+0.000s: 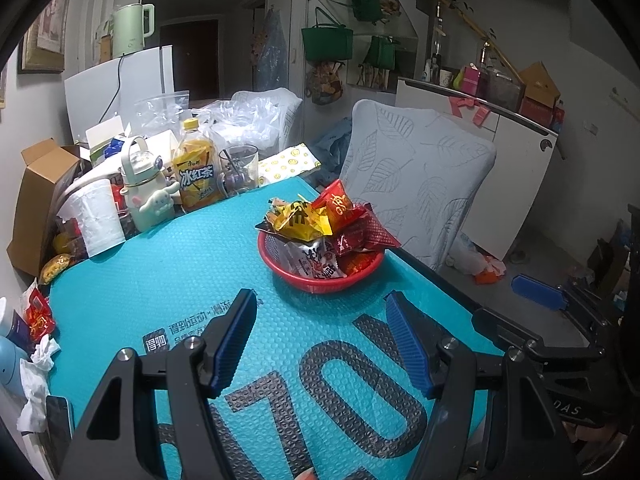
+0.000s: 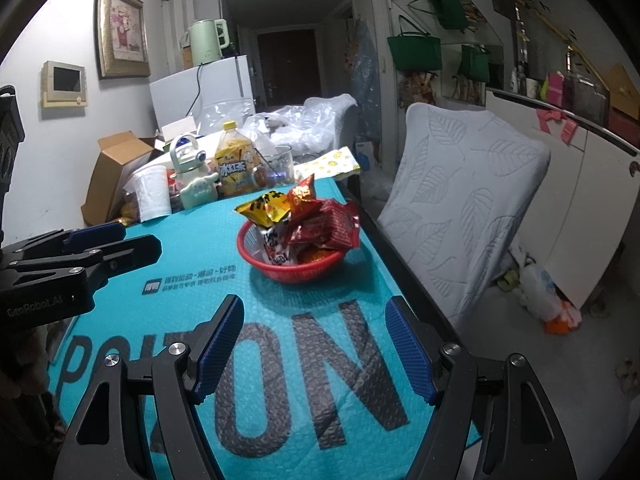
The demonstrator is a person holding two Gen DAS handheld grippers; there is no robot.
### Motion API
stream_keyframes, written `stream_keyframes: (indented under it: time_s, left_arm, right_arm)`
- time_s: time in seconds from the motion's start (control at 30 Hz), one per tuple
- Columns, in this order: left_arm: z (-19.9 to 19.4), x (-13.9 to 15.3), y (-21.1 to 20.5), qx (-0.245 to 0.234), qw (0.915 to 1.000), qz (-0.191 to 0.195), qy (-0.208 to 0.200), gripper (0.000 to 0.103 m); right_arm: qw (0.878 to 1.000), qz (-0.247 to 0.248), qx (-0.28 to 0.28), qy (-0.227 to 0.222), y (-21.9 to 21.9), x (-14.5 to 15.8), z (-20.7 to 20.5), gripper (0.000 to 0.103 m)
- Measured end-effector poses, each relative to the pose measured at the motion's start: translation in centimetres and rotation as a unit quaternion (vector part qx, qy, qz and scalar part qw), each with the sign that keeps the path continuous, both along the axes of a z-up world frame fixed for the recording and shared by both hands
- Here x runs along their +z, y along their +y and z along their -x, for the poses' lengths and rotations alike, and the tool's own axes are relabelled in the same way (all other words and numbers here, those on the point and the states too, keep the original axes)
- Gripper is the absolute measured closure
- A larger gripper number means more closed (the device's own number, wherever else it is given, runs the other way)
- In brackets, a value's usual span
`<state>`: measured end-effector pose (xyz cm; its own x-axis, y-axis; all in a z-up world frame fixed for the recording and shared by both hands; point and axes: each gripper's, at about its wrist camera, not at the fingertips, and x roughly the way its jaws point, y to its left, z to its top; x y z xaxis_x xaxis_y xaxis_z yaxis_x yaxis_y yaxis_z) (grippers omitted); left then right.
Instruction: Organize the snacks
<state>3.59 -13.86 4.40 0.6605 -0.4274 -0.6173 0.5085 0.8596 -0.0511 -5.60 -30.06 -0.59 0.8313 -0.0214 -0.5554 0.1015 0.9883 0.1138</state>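
A red basket (image 1: 280,264) (image 2: 256,258) piled with red and yellow snack packets (image 1: 320,220) (image 2: 316,224) sits on the teal mat (image 1: 180,272) (image 2: 192,248) near the table's right edge. My left gripper (image 1: 320,312) is open and empty, hovering over the mat just short of the basket. My right gripper (image 2: 314,316) is open and empty, also over the mat in front of the basket. The left gripper also shows at the left of the right wrist view (image 2: 100,240). Loose red snack packets (image 1: 38,314) lie off the mat at the left.
The table's far end holds an iced tea bottle (image 1: 196,168), a white character bottle (image 1: 146,192), a paper roll (image 1: 100,216), a glass cup (image 1: 239,168), a cardboard box (image 1: 38,200) and plastic bags. A leaf-patterned chair (image 1: 416,176) stands right of the table.
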Motion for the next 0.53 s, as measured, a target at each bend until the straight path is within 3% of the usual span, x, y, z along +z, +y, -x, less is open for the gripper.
stream_keyframes:
  time_s: [0.53]
  left_arm:
    - [-0.62,-0.53,-0.55,-0.008,0.9999,-0.01,0.002,0.037]
  right_arm:
    - [1.0,-0.006,-0.006,0.009,-0.11,-0.49,-0.41,0.029]
